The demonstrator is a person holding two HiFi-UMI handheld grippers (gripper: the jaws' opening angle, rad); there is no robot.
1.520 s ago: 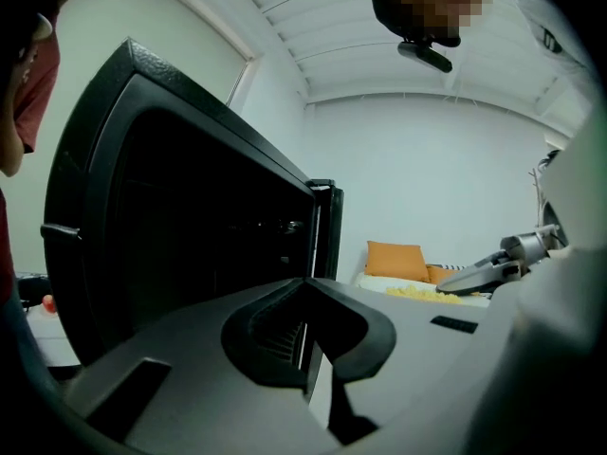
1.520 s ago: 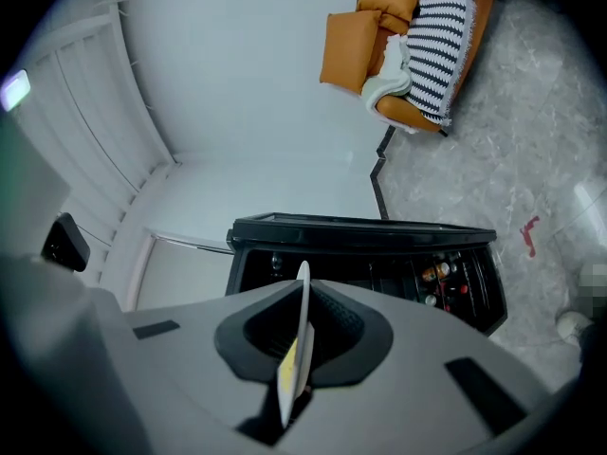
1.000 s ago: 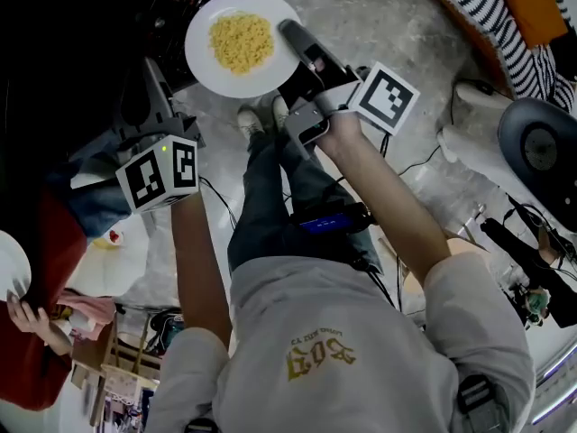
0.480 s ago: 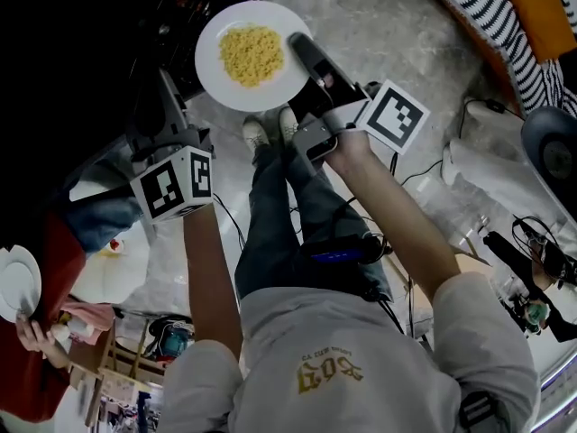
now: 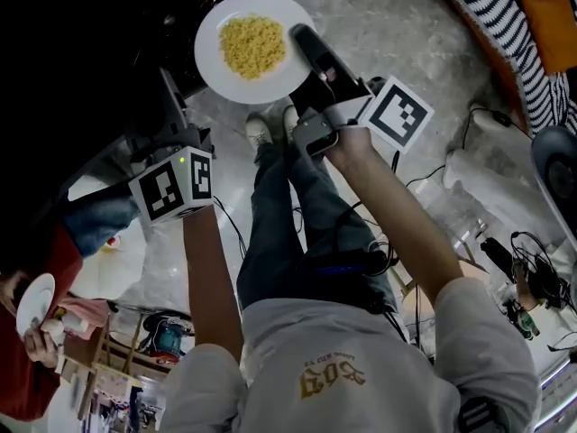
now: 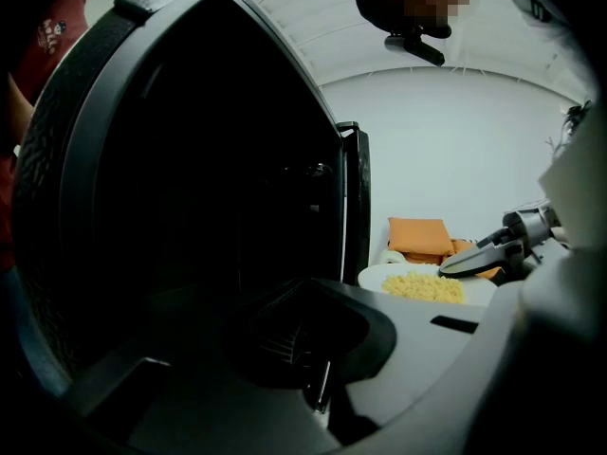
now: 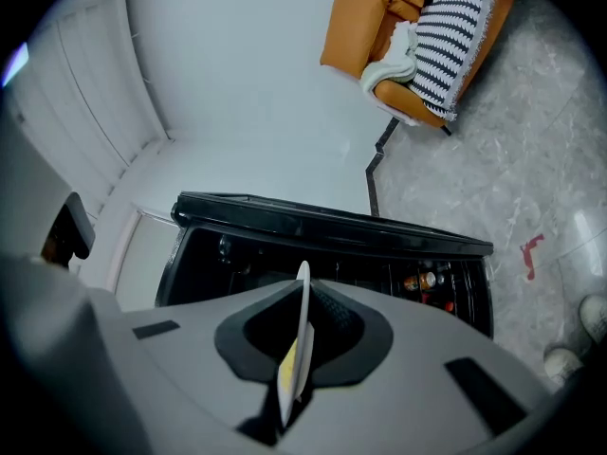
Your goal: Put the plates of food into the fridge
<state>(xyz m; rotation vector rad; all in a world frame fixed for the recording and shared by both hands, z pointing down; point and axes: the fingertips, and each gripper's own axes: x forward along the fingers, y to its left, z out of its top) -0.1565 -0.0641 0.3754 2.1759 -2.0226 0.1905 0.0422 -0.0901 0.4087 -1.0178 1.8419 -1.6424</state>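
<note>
A white plate of yellow noodles (image 5: 248, 43) hangs level over the floor, with my right gripper (image 5: 302, 45) shut on its right rim. In the right gripper view the plate (image 7: 296, 344) shows edge-on between the pads, facing the open black fridge (image 7: 332, 254). My left gripper (image 5: 167, 106) reaches into the dark fridge area at the left. In the left gripper view its jaws (image 6: 318, 368) stand close together at the edge of the black fridge door (image 6: 190, 178). The plate (image 6: 422, 287) and my right gripper (image 6: 474, 262) show beyond that door.
Bottles (image 7: 427, 281) stand inside the fridge. An orange armchair with a striped cushion (image 7: 417, 36) is on the marble floor behind. A person in red (image 5: 36, 305) at the lower left holds a white plate. Cables (image 5: 433, 170) trail on the floor.
The plate and my right gripper have shifted slightly up and right in the head view. The left gripper has barely moved. The bystander's plate has dropped lower.
</note>
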